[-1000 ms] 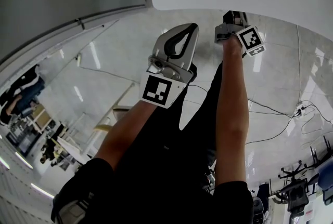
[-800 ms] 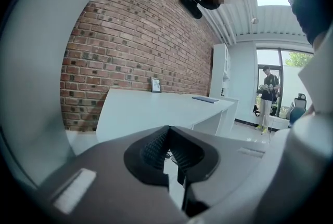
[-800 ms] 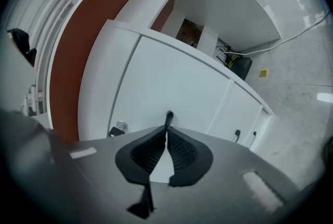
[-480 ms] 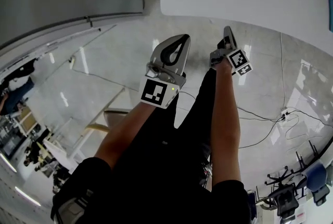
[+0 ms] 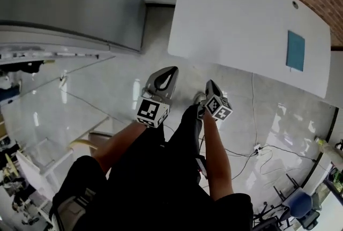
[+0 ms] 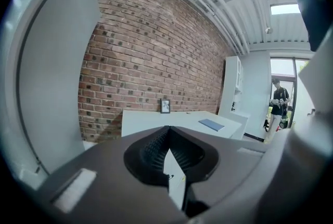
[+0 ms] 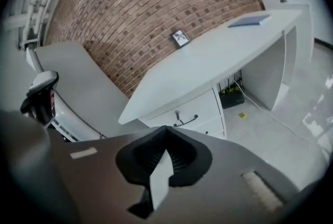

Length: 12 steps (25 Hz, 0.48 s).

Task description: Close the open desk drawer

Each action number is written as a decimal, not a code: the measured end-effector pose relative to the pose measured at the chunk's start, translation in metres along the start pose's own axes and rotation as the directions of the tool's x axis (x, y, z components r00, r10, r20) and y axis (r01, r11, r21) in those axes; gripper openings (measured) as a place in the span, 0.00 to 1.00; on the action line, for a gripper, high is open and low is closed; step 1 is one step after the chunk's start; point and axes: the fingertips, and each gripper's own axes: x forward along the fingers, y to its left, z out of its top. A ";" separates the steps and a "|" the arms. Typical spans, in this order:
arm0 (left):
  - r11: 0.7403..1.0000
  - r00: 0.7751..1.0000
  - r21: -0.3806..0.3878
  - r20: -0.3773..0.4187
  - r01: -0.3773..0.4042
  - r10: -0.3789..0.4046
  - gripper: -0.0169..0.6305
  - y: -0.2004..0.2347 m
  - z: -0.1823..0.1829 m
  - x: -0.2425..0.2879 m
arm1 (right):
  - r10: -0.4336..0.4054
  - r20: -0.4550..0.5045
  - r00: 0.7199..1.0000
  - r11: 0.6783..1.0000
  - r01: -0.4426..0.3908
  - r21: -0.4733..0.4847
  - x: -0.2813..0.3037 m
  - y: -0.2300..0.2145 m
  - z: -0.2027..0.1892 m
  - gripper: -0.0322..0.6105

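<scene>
Holding my left gripper and right gripper out in front, jaws together and empty, I judge shut jaws suit a push. The drawer sits under the table, well apart from both; approach comes first.

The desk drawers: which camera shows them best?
The right gripper view: the drawers and their dark handle face it. The head view sees only the desk top from above; the left gripper view, that top and a plain side.

Left claw: jaws together, empty; right claw same. Forearms stretched forward, claws side by side, apart.
</scene>
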 end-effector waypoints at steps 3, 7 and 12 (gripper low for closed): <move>1.000 1.000 -0.028 0.021 -0.013 0.014 0.06 -0.001 0.028 -0.018 | 0.006 0.031 1.000 0.991 -0.002 -0.134 -0.036 0.035 0.034 0.05; 1.000 0.999 -0.002 0.035 -0.023 0.023 0.06 -0.004 0.056 -0.038 | 0.055 0.077 0.995 0.945 -0.027 -0.327 -0.079 0.089 0.082 0.05; 0.998 0.995 -0.007 0.075 -0.069 0.069 0.06 -0.004 0.090 -0.056 | 0.112 0.145 0.983 0.889 -0.034 -0.456 -0.123 0.146 0.135 0.05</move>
